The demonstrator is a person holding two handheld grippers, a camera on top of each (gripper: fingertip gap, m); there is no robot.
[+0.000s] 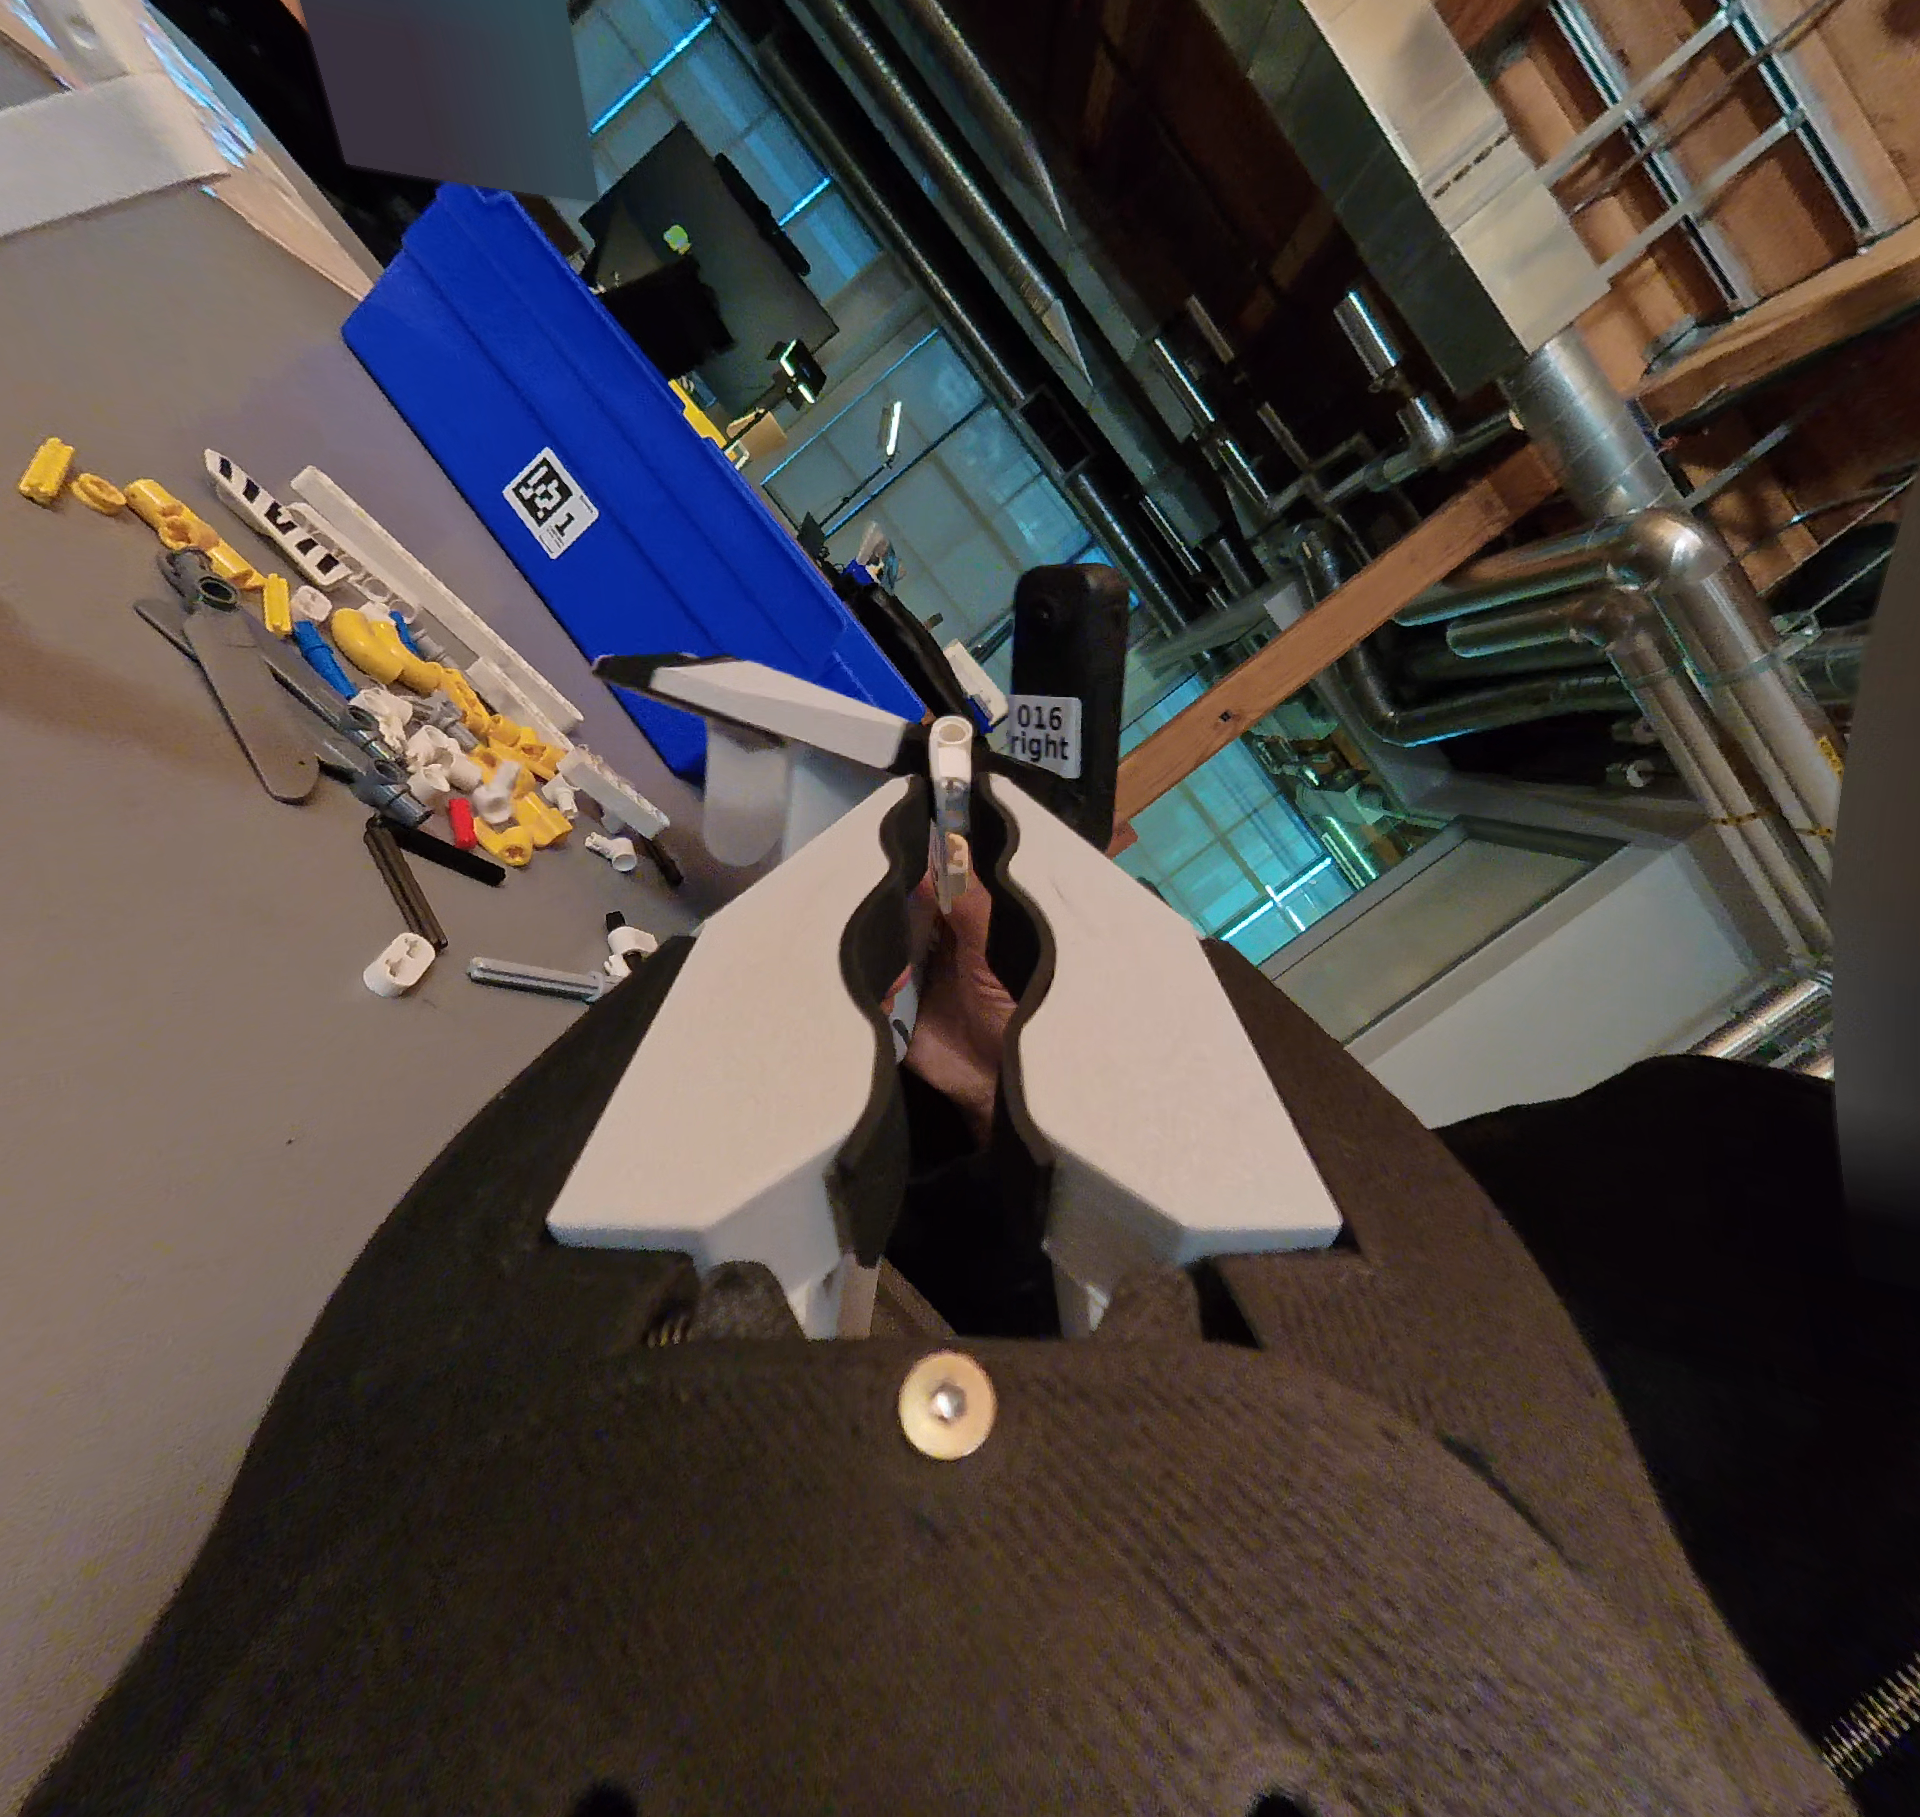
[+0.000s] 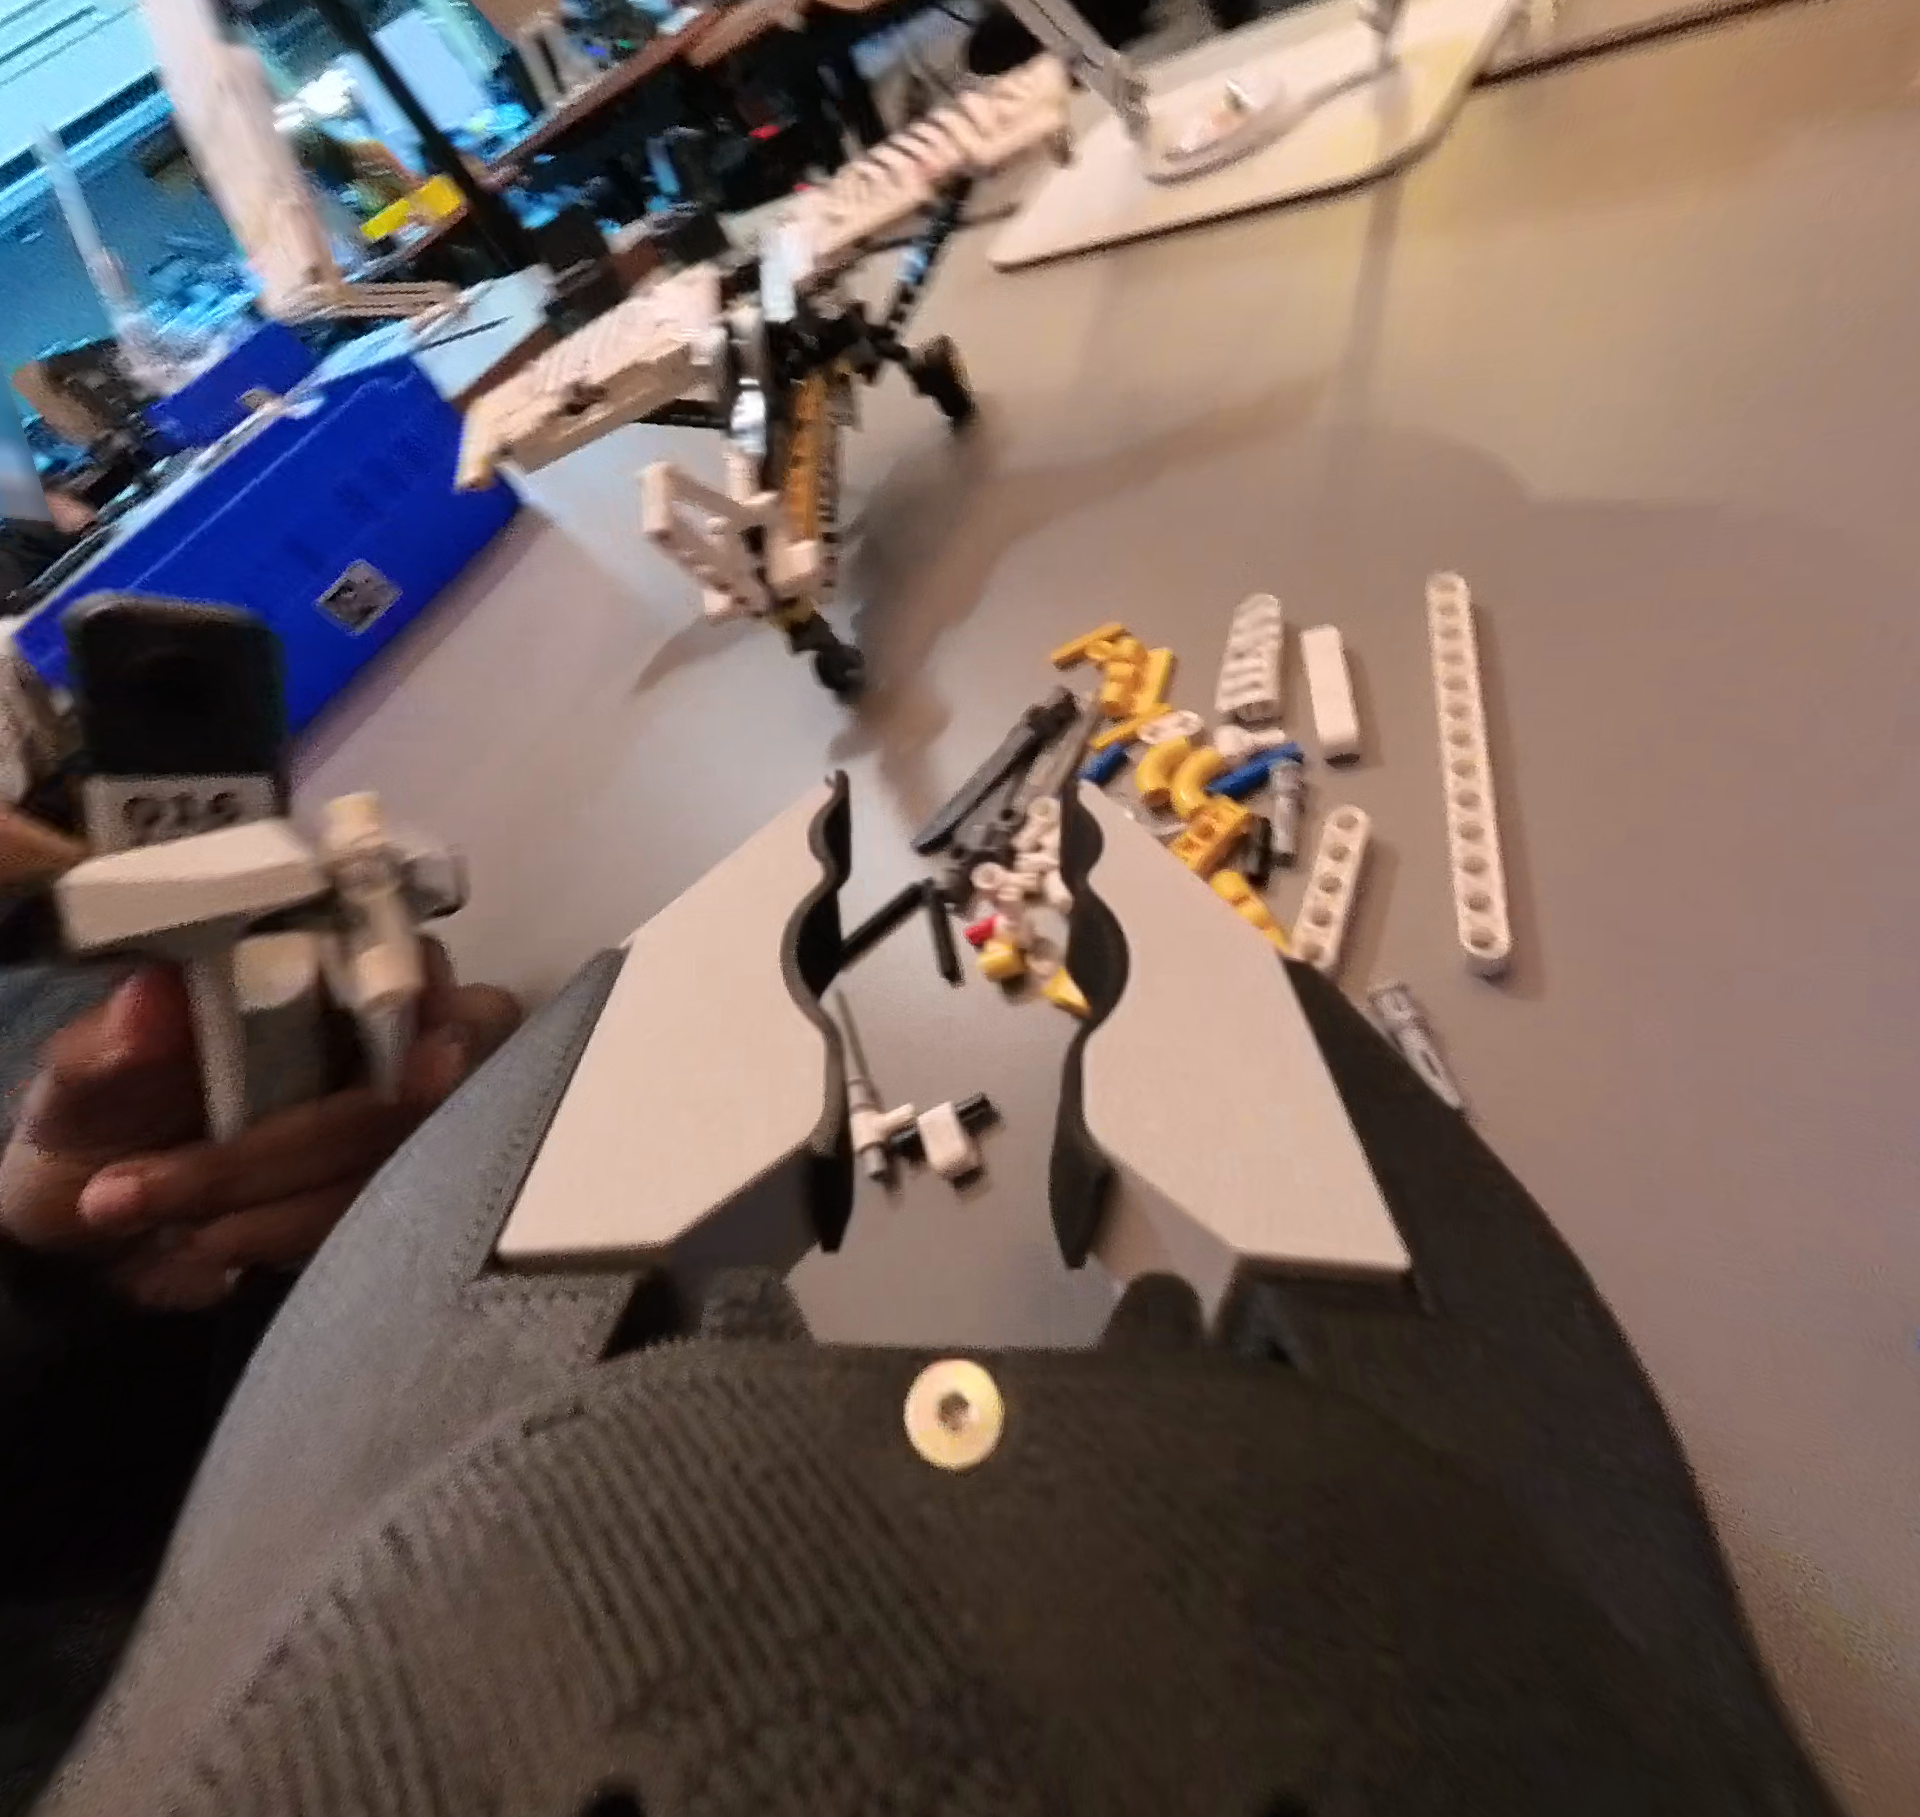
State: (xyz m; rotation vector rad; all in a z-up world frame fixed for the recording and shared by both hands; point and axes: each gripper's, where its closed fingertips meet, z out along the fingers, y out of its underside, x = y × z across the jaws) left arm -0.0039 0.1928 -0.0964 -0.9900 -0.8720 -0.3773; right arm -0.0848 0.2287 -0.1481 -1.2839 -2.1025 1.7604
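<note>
L claw (image 1: pixel 951 801) is pressed tight on a thin white piece (image 1: pixel 951 780). Both pads squeeze it near the tips. The piece stands up past the tips, with a round open end on top. It is held up in the air, away from the table (image 1: pixel 156 1092).

R claw (image 2: pixel 961 832) is spread wide, with nothing in it. It hangs over the table, above a pile of small parts (image 2: pixel 1164 811): yellow, white, blue, black and one red bit. The parts seen between its fingers lie on the table below, not in its grip. In the L view its fingers are just behind the white piece.

Farther out: a long white beam with holes (image 2: pixel 1465 780) lies right of the pile. A white, black and yellow model (image 2: pixel 769 437) stands behind it. A blue bin (image 1: pixel 582 479) sits at the table edge.

To do this well, I think: keep the L claw's pinch firm and still so the piece does not twist. Keep the R claw wide until it is lined up on just one part, as the pile is crowded. The R view is blurry, so go slow.
</note>
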